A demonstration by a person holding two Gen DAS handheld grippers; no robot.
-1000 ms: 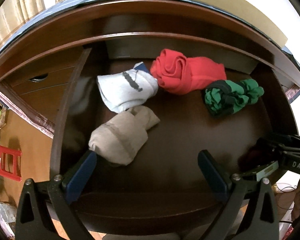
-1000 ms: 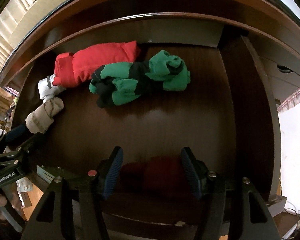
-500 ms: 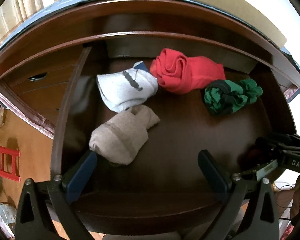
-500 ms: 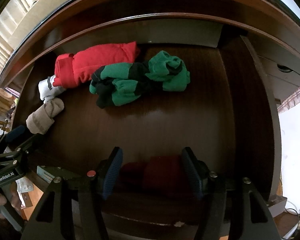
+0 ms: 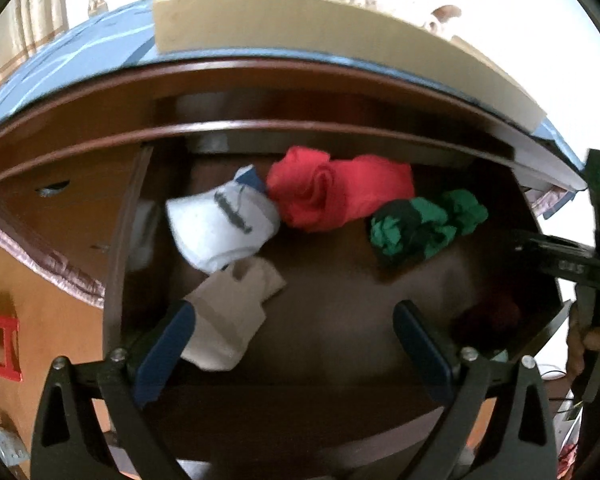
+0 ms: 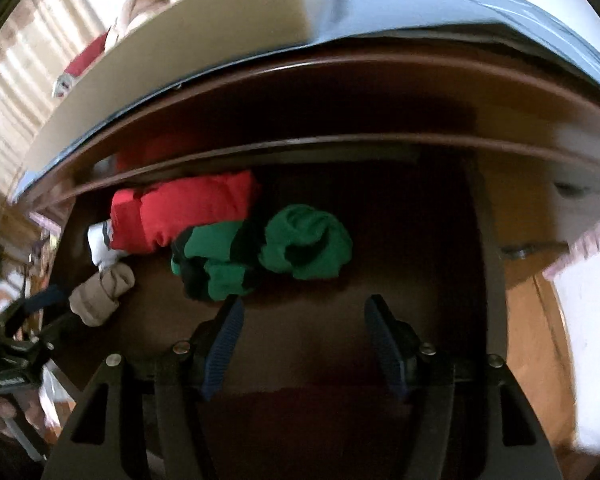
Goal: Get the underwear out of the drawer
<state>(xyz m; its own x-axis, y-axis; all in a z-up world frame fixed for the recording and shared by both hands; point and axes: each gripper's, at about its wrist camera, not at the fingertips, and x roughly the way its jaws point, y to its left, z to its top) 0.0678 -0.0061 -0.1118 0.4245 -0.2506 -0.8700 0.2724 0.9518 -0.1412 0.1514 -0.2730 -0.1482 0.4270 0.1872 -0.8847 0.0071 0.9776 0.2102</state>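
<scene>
From the left wrist camera we look down into an open, dark polished wooden drawer (image 5: 340, 312) holding rolled garments. A rolled red cotton bundle (image 5: 336, 192) lies at the back, its spiral end touching a white folded knit piece with a grey band (image 5: 224, 224). Just in front of that sits a soft beige ribbed roll (image 5: 232, 316), and to the right a twisted green-and-black striped roll (image 5: 424, 224). A dark maroon bundle (image 5: 488, 320) lies dimly in the drawer's front right corner. Our left gripper (image 5: 296, 344) hangs with its blue-padded jaws spread wide and empty, the left pad just beside the beige roll. The right tool's black frame enters at the right edge.

From the right wrist camera, blurred, we see the green-and-black roll (image 6: 260, 256) touching the red bundle (image 6: 180, 212), with the white piece (image 6: 98, 244) and beige roll (image 6: 100, 296) beyond them at left. Our right gripper (image 6: 304, 348) stands parted over bare drawer floor (image 6: 412, 240), its ribbed blue pads gripping nothing; the maroon cloth (image 6: 312, 404) lies blurred at the front of the drawer, below the pads.
</scene>
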